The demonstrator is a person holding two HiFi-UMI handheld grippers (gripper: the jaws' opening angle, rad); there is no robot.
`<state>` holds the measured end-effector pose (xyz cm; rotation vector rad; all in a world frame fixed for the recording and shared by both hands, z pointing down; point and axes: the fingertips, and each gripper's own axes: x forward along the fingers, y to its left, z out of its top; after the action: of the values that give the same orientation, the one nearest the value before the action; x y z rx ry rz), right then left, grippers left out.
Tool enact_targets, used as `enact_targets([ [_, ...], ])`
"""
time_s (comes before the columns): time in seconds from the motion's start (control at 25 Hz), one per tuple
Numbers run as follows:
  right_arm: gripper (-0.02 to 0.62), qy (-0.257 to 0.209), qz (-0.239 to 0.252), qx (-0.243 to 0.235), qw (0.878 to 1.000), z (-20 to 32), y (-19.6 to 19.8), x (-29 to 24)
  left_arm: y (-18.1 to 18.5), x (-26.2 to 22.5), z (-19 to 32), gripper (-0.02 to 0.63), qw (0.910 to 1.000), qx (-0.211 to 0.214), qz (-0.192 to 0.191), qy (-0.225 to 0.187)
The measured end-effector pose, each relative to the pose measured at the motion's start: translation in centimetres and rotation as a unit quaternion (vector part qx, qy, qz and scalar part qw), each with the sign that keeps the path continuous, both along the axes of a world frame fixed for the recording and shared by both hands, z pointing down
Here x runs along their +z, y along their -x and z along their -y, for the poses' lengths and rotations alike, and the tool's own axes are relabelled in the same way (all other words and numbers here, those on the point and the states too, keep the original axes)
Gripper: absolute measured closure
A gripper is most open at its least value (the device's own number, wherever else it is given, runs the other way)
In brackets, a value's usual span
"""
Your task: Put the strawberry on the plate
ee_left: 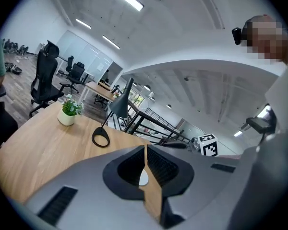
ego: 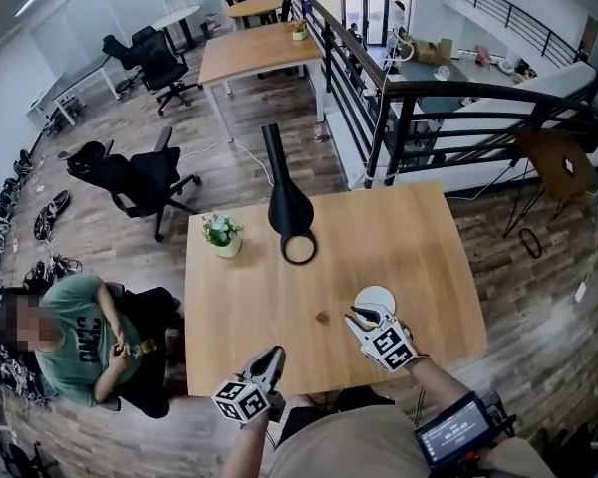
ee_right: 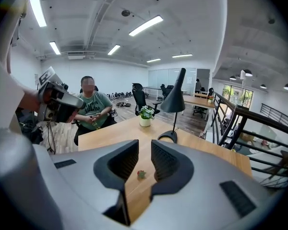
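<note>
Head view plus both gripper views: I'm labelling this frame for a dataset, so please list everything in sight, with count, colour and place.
table: one, light wood, centre
plate: one, white, on the table, near right
strawberry: one, red, on the table left of the plate
lamp: one, black, far side of the table
potted plant: one, green in white pot, table's far left
office chairs: at least two, black, floor beyond the table
seated person: one, green shirt, left of the table
left gripper: one, grey, jaws together, empty, table's near edge
right gripper: one, grey, jaws apart, empty, aimed at the strawberry
</note>
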<state>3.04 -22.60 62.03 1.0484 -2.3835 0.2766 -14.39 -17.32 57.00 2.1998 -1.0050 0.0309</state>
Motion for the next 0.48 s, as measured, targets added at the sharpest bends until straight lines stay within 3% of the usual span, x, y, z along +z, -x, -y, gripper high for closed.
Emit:
enact_targets([
  [0.08,0.532,0.01,-0.009,-0.009,1.0,0.0,1.0,1.5,0.8,0.1,0.1,0.601,1.0,0.004,0.006,-0.001],
  [0.2,0.474,0.033,-0.022,-0.033,0.999,0.9,2.3,4.0,1.9,1.1,1.3,0.601,0.9999,-0.003,0.014,-0.001],
  [0.48,0.474,0.079,-0.066,-0.111,0.988,1.7,3.1,11.1,1.2,3.4,1.0,0.601,0.9964,-0.077,0.029,0.021],
])
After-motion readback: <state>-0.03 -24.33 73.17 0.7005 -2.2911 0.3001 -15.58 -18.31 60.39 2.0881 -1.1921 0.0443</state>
